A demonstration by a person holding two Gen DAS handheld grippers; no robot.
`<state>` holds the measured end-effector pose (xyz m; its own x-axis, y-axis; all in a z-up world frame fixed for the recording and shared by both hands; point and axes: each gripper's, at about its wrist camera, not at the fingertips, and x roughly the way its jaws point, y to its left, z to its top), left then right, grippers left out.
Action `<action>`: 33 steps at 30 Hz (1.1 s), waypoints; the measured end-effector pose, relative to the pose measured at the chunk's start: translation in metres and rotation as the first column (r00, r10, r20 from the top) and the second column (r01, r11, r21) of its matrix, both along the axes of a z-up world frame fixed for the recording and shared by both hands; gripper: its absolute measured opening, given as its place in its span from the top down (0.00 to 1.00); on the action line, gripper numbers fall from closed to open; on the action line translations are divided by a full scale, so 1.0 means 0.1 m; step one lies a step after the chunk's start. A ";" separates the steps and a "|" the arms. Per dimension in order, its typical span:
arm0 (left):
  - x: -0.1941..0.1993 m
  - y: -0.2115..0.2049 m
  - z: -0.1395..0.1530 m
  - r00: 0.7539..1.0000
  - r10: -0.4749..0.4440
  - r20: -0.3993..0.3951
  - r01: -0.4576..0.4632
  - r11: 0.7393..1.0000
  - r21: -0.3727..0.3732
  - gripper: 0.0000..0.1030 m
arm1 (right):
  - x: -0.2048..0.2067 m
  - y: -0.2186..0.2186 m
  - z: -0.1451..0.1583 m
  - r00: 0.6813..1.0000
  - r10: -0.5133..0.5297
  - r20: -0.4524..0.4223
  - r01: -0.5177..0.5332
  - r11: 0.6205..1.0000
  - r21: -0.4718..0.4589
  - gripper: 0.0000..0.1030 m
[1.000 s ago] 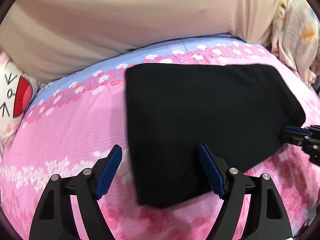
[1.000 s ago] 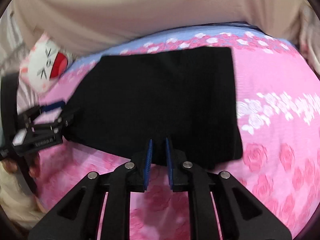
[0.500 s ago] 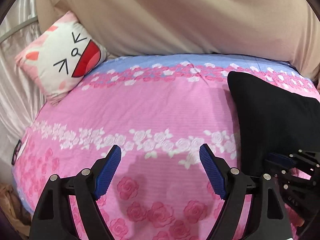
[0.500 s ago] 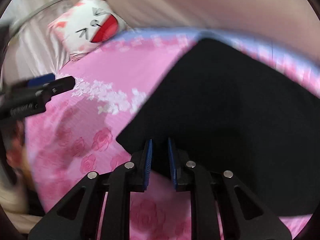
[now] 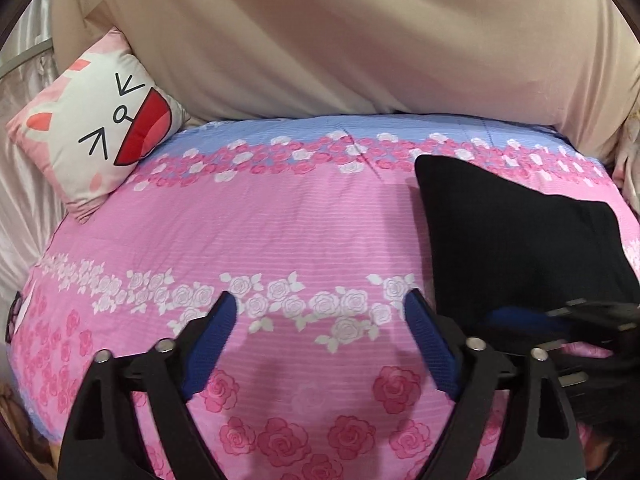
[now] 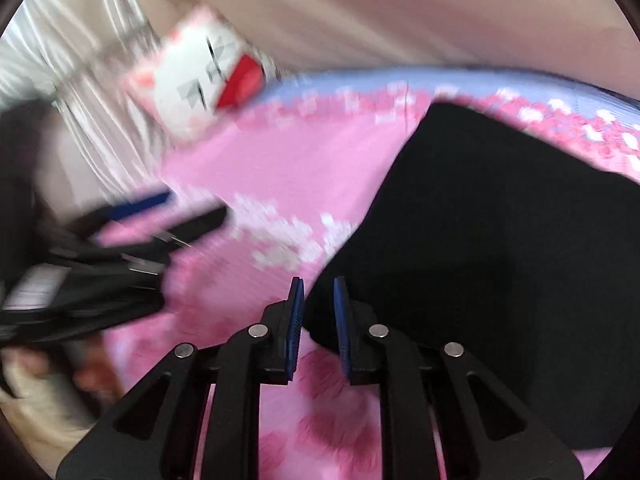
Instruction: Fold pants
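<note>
From my left wrist camera, a cushion (image 5: 96,136) with a cartoon cat face leans at the far left corner of the bed (image 5: 280,224), against pale curtains. The bed wears a pink cover with rose bands and a blue strip along its far edge. My left gripper (image 5: 320,336) hangs over bare pink cover with its jaws wide; they have just been opening further, and nothing lies between them. To the right lie the folded pants (image 5: 520,248), a flat black block on the right half of the bed. My right gripper (image 6: 318,320) sits at the near left corner of the pants. Its jaws stand narrow with a small gap and have just been opening a little; the black corner shows in the gap, but the pads do not appear to press on it. That view is blurred.
</note>
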<state>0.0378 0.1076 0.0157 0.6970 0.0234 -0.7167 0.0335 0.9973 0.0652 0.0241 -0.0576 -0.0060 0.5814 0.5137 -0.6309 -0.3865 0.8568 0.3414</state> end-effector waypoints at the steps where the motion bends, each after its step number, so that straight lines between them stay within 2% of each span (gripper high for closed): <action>1: 0.01 -0.02 -0.01 1.000 -0.016 0.002 0.017 0.999 -0.030 0.16 | -0.11 -0.19 0.08 0.998 -0.063 0.022 0.063 0.998 0.005 0.50; 2: 0.04 -0.06 -0.04 0.999 -0.039 -0.005 0.038 0.998 -0.056 0.16 | -0.28 -0.49 0.17 0.983 -0.176 0.057 0.176 0.984 0.004 0.11; 3: 0.07 -0.11 -0.08 0.999 -0.050 -0.019 0.048 0.996 -0.069 0.16 | -0.42 -0.72 0.22 0.962 -0.259 0.081 0.260 0.966 0.001 0.04; 4: 0.10 -0.16 -0.13 0.997 -0.063 -0.037 0.060 0.995 -0.079 0.16 | -0.57 -1.03 0.25 0.933 -0.348 0.086 0.351 0.936 -0.015 0.04; 6: 0.21 -0.31 -0.28 0.991 -0.099 -0.091 0.088 0.989 -0.118 0.16 | -0.75 -1.43 0.22 0.886 -0.459 0.061 0.461 0.887 -0.027 0.04; 7: 0.25 -0.36 -0.34 0.986 -0.121 -0.116 0.103 0.984 -0.148 0.16 | -0.83 -1.68 0.15 0.853 -0.521 0.032 0.522 0.852 -0.026 0.04; 9: 0.34 -0.47 -0.44 0.979 -0.138 -0.153 0.105 0.974 -0.202 0.16 | -0.87 -1.94 0.00 0.828 -0.558 -0.045 0.558 0.829 -0.014 0.04; 10: 0.38 -0.50 -0.47 0.978 -0.135 -0.158 0.098 0.970 -0.223 0.16 | -0.86 -2.06 -0.12 0.824 -0.558 -0.098 0.562 0.826 0.029 0.04; 14: 0.46 -0.52 -0.47 0.975 -0.138 -0.173 0.083 0.953 -0.292 0.16 | -0.69 -2.09 -0.41 0.847 -0.488 -0.211 0.524 0.831 0.184 0.04; 16: 0.50 -0.50 -0.49 0.971 -0.139 -0.194 0.063 0.934 -0.352 0.16 | -0.57 -2.04 -0.55 0.854 -0.459 -0.245 0.509 0.834 0.212 0.04; 17: 0.51 -0.49 -0.50 0.968 -0.149 -0.199 0.062 0.919 -0.389 0.16 | -0.55 -2.03 -0.57 0.858 -0.460 -0.227 0.506 0.833 0.224 0.04; 19: 0.57 -0.50 -0.55 0.953 -0.206 -0.221 0.070 0.862 -0.503 0.16 | -0.50 -1.99 -0.59 0.867 -0.450 -0.213 0.492 0.841 0.223 0.04; 21: 0.65 -0.55 -0.64 0.941 -0.238 -0.242 0.068 0.830 -0.554 0.16 | -0.38 -1.96 -0.62 0.877 -0.425 -0.225 0.475 0.836 0.274 0.05; 22: 0.68 -0.59 -0.68 0.938 -0.241 -0.248 0.066 0.830 -0.554 0.16 | -0.35 -1.94 -0.61 0.885 -0.409 -0.223 0.461 0.838 0.292 0.05; 24: 0.71 -0.72 -0.67 0.949 -0.227 -0.219 0.090 0.861 -0.500 0.16 | -0.28 -1.89 -0.63 0.885 -0.409 -0.222 0.460 0.843 0.278 0.05; 25: 0.71 -0.76 -0.67 0.950 -0.227 -0.214 0.100 0.871 -0.481 0.13 | -0.26 -1.88 -0.63 0.886 -0.410 -0.217 0.458 0.847 0.268 0.06; 27: 0.73 -0.88 -0.68 0.955 -0.217 -0.203 0.110 0.892 -0.437 0.12 | -0.22 -1.86 -0.64 0.881 -0.421 -0.217 0.467 0.849 0.248 0.17; 28: 0.72 -0.92 -0.68 0.955 -0.216 -0.204 0.112 0.898 -0.425 0.12 | -0.22 -1.87 -0.67 0.873 -0.432 -0.228 0.481 0.840 0.252 0.33; 29: 0.73 -0.95 -0.69 0.953 -0.221 -0.206 0.120 0.903 -0.413 0.15 | -0.19 -1.93 -0.72 0.875 -0.408 -0.259 0.474 0.830 0.295 0.56; 30: 0.73 -0.98 -0.68 0.951 -0.225 -0.213 0.125 0.907 -0.403 0.20 | -0.18 -2.00 -0.75 0.875 -0.394 -0.281 0.475 0.812 0.340 0.57; 32: 0.69 -0.96 -0.61 0.951 -0.228 -0.207 0.133 0.910 -0.392 0.41 | -0.19 -2.00 -0.74 0.879 -0.385 -0.280 0.467 0.815 0.344 0.61; 33: 0.67 -0.90 -0.59 0.950 -0.235 -0.207 0.139 0.909 -0.394 0.46 | -0.22 -2.01 -0.71 0.883 -0.375 -0.281 0.461 0.808 0.367 0.61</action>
